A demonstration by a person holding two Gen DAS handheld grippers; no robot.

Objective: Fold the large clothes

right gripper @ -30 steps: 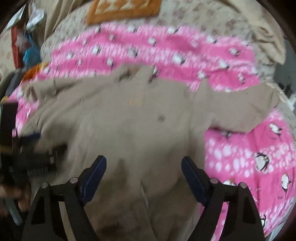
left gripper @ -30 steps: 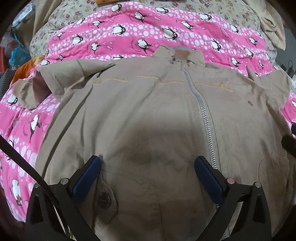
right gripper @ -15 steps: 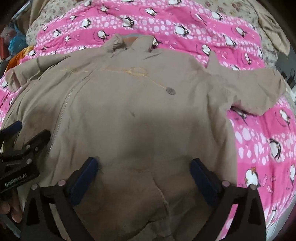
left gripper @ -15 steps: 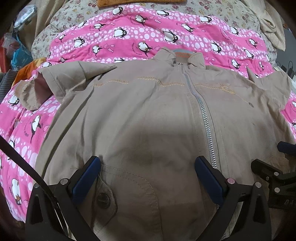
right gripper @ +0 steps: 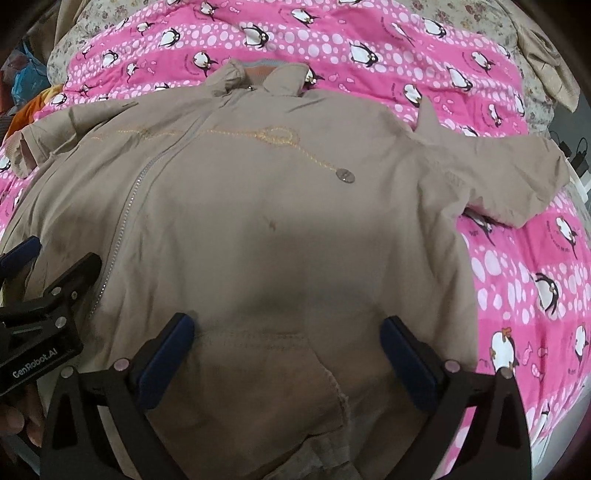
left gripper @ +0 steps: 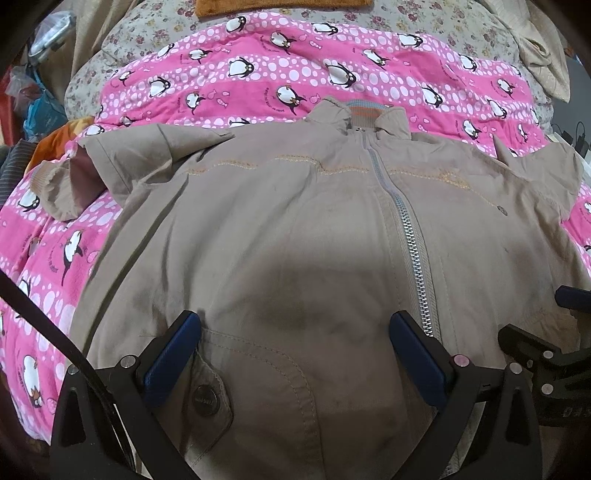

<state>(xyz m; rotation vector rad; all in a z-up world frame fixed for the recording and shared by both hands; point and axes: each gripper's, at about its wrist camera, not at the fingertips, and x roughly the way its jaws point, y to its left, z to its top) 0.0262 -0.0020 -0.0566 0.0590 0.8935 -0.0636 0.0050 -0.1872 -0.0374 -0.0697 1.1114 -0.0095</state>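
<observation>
A tan zip-up jacket (left gripper: 288,236) lies front up and spread flat on a pink penguin blanket (left gripper: 295,74), collar at the far side, zipper closed. It also fills the right wrist view (right gripper: 280,221). My left gripper (left gripper: 295,332) is open and empty, low over the jacket's lower left front near a pocket snap (left gripper: 205,399). My right gripper (right gripper: 288,332) is open and empty over the lower right front. The left sleeve (left gripper: 122,166) is bent at the left; the right sleeve (right gripper: 498,173) stretches right.
The pink blanket (right gripper: 535,295) lies on a floral bedspread (left gripper: 147,22). An orange mat (left gripper: 280,7) lies at the far edge. Beige cloth (left gripper: 539,48) is bunched at the far right. Bags and clutter (left gripper: 33,103) stand at the left.
My right gripper has swung down and closer over the jacket's right front. My left gripper has held almost still. The jacket has not moved.
</observation>
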